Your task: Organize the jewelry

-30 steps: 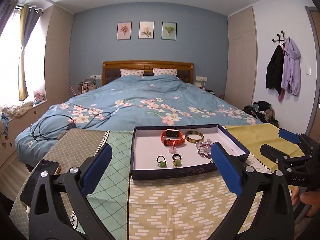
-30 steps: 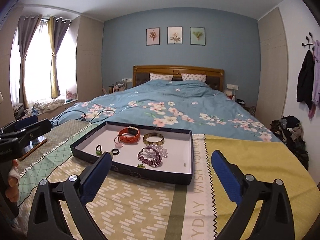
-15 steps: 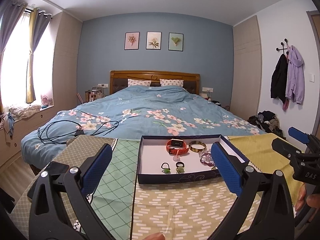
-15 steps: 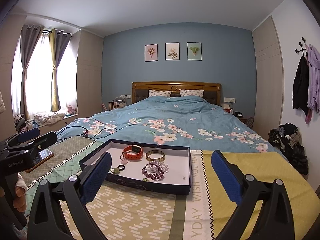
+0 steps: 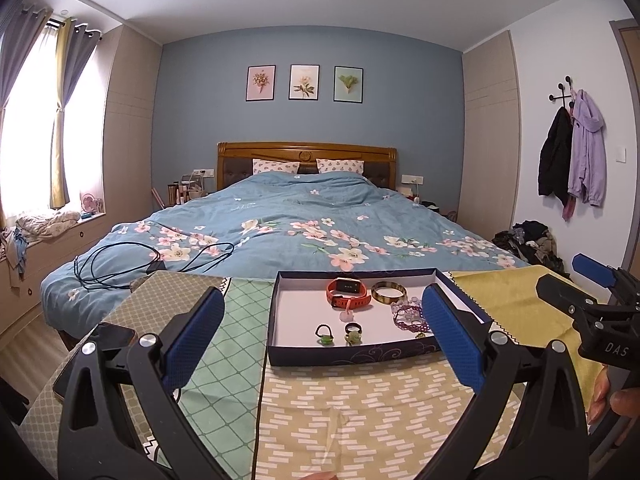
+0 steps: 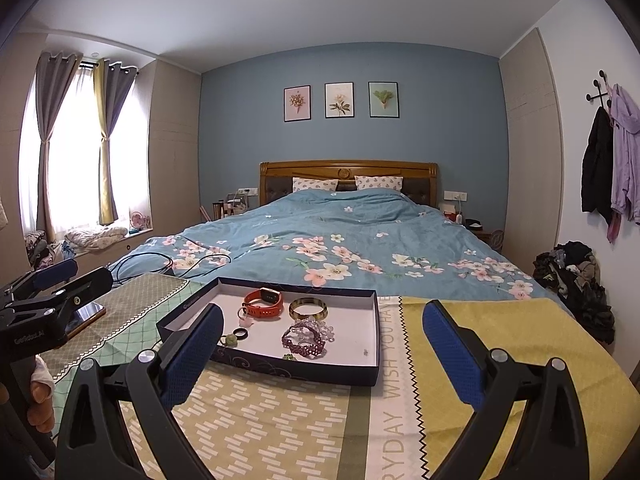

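My left gripper [image 5: 322, 334] and right gripper [image 6: 322, 350] both hang with jaws spread wide, holding and touching nothing. The shallow dark-blue cardboard box [image 6: 362, 374] with a white floor sits mid-cloth on the patterned tablecloth [image 6: 256, 420], carrying an orange watch [image 6: 262, 303], gold bangle [image 6: 308, 307], purple beaded bracelets [image 6: 304, 338] and green-stoned rings [image 5: 338, 334].

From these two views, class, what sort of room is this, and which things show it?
Most likely a home bedroom: a wooden-headboard bed under a blue floral duvet, patterned pillows, and dark and lilac jackets on a wall hook.
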The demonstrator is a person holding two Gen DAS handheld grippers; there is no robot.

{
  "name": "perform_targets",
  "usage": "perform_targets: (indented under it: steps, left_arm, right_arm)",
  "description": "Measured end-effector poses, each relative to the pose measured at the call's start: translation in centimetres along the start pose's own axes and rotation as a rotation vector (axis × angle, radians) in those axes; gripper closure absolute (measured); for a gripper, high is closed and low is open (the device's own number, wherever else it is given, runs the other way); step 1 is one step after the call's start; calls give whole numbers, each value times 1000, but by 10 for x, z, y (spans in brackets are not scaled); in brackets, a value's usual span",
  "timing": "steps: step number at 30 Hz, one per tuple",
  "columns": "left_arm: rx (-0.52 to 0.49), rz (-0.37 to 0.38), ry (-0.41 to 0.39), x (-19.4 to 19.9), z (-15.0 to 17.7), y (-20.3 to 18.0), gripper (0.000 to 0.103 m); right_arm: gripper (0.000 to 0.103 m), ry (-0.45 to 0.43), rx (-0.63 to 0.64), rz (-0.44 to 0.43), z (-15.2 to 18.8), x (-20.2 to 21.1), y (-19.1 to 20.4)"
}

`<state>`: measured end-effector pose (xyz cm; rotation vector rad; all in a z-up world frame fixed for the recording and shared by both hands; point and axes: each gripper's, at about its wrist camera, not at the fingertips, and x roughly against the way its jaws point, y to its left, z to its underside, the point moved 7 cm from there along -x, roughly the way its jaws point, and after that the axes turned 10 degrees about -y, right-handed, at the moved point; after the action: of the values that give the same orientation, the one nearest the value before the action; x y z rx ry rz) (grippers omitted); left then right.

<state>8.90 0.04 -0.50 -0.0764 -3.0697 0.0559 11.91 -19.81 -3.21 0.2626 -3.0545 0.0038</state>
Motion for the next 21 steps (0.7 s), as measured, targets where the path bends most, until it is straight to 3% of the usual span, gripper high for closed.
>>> perform_targets:
  steps: [21]
  left_arm:
    - [2,3,0,-3,2,-1,6]
  right_arm:
    - [7,-6,-8,6,-2,-1,-1]
